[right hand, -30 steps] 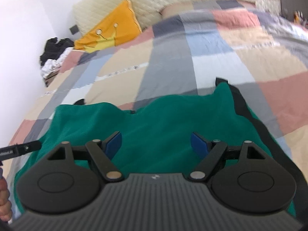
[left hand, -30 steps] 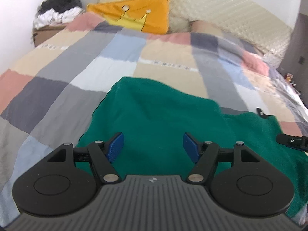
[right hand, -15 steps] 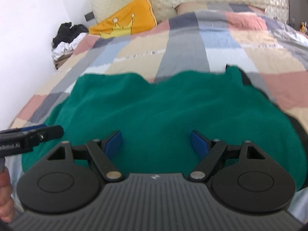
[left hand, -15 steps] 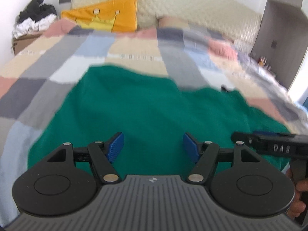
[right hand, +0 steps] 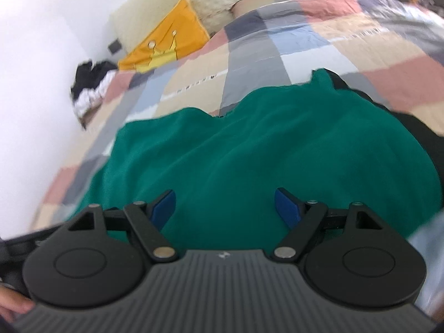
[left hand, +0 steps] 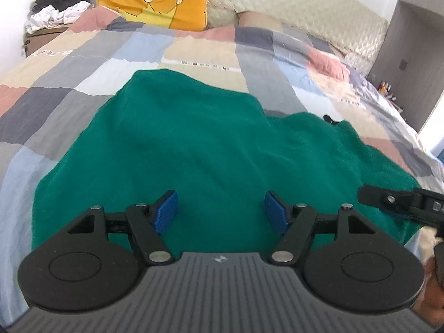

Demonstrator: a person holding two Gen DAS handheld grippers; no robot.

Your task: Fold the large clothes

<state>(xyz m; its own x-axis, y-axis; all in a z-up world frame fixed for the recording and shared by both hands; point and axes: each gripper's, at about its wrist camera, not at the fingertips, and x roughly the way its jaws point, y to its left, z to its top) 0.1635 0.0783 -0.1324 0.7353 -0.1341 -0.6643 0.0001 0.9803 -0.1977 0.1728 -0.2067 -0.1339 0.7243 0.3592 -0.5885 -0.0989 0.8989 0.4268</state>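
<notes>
A large green garment [left hand: 194,149] lies spread flat on the patchwork quilt [left hand: 83,63] of a bed, its near edge toward the cameras and its far edge reaching roughly the middle of the quilt. In the right wrist view a dark strip [right hand: 416,127] runs along the garment's right side.

The left gripper [left hand: 220,211] hangs over the near part of the garment with its blue pads [left hand: 166,211] spread wide apart; only green cloth shows behind the gap and nothing is pinched. The right gripper [right hand: 225,208] is likewise over the near part of the garment, its pads [right hand: 287,208] spread and holding nothing. In the left wrist view, the right gripper's black tip [left hand: 399,202] juts in over the garment's near right corner, and the lettering on it is too small to read.

Beyond the garment, a white band across the quilt carries a row of small dark characters [left hand: 205,65], too blurred to read; a second short line of print [left hand: 348,100] sits on a pale patch to the garment's right, also unreadable. An orange pillow [left hand: 166,8] with a yellow crown design leans at the cream quilted headboard [left hand: 291,5], far behind the garment. A heap of black and white clothes [left hand: 58,8] sits on a brown stand to the pillow's left.
</notes>
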